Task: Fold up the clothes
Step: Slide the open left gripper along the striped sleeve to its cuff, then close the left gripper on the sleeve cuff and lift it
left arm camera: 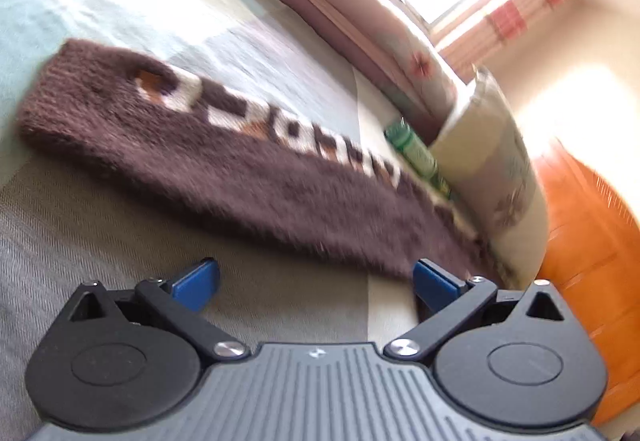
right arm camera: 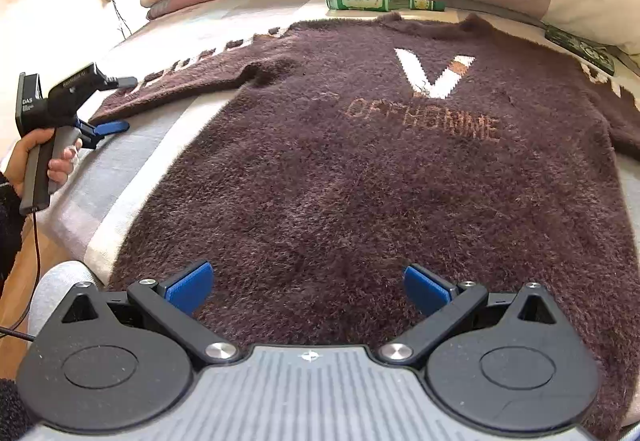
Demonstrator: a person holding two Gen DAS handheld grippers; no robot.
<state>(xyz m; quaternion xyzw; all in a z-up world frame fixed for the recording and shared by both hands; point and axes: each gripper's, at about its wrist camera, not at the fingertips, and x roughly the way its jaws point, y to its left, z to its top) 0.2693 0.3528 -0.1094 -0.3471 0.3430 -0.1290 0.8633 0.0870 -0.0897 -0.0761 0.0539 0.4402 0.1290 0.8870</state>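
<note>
The brown sweater (right arm camera: 360, 169) lies flat on the bed (right arm camera: 132, 161). Both the left gripper (left arm camera: 316, 283) and right gripper (right arm camera: 308, 283) are wide open, holding nothing. Grab the sleeve (left arm camera: 208, 157) at its end and fold it in smoothly.

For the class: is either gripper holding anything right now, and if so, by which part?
Nothing is held. The left gripper and right gripper are both open by the sweater.

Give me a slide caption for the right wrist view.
Open right claw over the hem of a flat brown sweater; open left claw at its sleeve cuff.
</note>
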